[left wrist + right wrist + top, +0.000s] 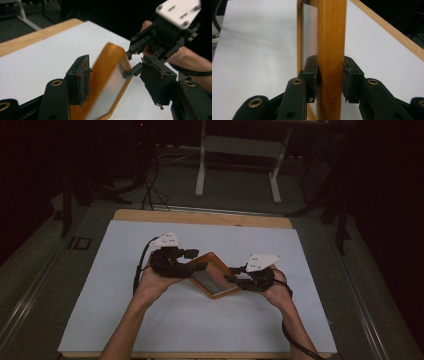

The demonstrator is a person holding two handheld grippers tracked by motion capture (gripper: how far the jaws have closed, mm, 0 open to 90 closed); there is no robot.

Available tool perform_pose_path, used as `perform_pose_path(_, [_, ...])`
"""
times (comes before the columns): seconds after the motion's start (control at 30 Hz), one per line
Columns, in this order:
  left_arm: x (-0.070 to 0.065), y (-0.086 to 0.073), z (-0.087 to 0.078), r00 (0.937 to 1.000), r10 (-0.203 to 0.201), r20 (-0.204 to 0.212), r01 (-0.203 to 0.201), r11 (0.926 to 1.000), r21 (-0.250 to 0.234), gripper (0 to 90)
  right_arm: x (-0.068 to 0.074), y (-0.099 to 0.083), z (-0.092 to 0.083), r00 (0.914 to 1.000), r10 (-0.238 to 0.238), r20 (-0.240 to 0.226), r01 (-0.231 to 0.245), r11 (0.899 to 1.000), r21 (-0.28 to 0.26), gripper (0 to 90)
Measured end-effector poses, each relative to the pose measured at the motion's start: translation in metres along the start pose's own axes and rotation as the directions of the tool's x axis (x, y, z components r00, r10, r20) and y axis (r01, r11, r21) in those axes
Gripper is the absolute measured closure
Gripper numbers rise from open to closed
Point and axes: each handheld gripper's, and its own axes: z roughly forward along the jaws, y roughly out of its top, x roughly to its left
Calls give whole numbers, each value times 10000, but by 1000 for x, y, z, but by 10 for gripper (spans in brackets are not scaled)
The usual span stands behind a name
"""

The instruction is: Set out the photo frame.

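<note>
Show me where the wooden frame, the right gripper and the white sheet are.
wooden frame (pixel 331 50), right gripper view, on its wooden edge.
right gripper (pixel 329 81), right gripper view, midway between its fingertips, at the frame's edge.
white sheet (pixel 200 325), high view, on a bare part near the person.

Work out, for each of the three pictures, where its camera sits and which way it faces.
High view: above the near table edge, looking forward and down; both forearms, left gripper, right gripper.
Left gripper view: on the left gripper, jaws open astride the wooden frame; right gripper beyond.
Right gripper view: on the right gripper, jaws clamping the frame's edge.
Shared: the frame and white table cover.
</note>
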Motion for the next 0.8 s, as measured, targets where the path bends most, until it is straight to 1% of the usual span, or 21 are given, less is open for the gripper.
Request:
perform_pose_path(0.1, [6,-7,-8,9993,-155,-347,139,9989,-440,397,-2,-3,-2,9997,225,37,-225,9997,-35,680])
perform_pose_path(0.17, [11,-13,-11,9981,-335,-512,302,9976,-627,392,-1,-4,-2,9998,197,27,-197,9998,-48,681])
perform_pose_path(0.23, [15,-20,-11,9965,-473,-689,424,9965,-718,386,0,-4,-3,9999,141,41,-141,9999,-50,681])
perform_pose_path(0.3, [20,-27,-11,9938,-570,-956,500,9960,-747,378,1,-4,-3,9999,100,77,-100,9999,-10,681])
perform_pose_path(0.43, [27,-42,-7,9909,-875,-1018,793,9935,-814,374,2,-5,-4,9999,103,138,-103,9999,-26,681])
perform_pose_path(0.53, [31,-50,-2,9901,-997,-987,920,9926,-795,361,2,-8,-5,9997,145,183,-144,9999,-62,680])
perform_pose_path(0.57, [31,-50,-2,9901,-997,-987,920,9926,-795,354,2,-8,-5,9997,145,183,-144,9999,-62,680])
perform_pose_path(0.6, [31,-56,4,9899,-1082,-920,1022,9925,-672,354,2,-9,-5,9996,176,204,-174,9998,-107,679])
perform_pose_path(0.73, [31,-66,22,9915,-1028,-791,1013,9946,-232,336,3,-14,-8,9988,340,361,-331,9992,-241,677])
perform_pose_path(0.8, [31,-70,31,9923,-1003,-726,995,9949,-145,335,3,-15,-8,9986,350,403,-339,9991,-268,676])
